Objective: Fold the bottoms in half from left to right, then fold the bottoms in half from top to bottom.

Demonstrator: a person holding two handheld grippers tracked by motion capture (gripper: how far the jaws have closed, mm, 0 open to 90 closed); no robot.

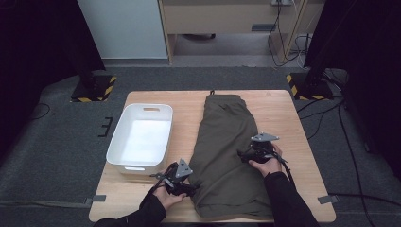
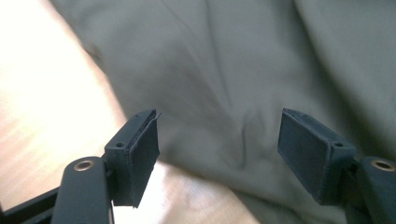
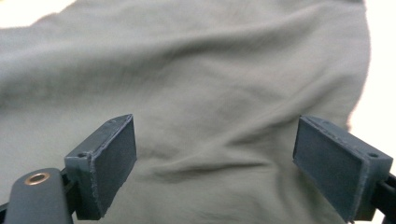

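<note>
An olive-green garment (image 1: 231, 151) lies folded lengthwise down the middle of the wooden table (image 1: 283, 109). My left gripper (image 1: 191, 185) sits at the garment's near left edge, its jaws open with nothing between them. In the left gripper view the cloth (image 2: 224, 79) lies under the left gripper (image 2: 218, 149), with bare wood to its left. My right gripper (image 1: 243, 155) hovers over the garment's right side. In the right gripper view the right gripper (image 3: 215, 163) stands open above wrinkled cloth (image 3: 196, 84), gripping nothing.
A white plastic bin (image 1: 141, 137) stands on the table's left part, close to my left hand. Bare wood runs along the right side and the front edge. Stands with yellow-black bases (image 1: 94, 87) sit on the floor beyond the table.
</note>
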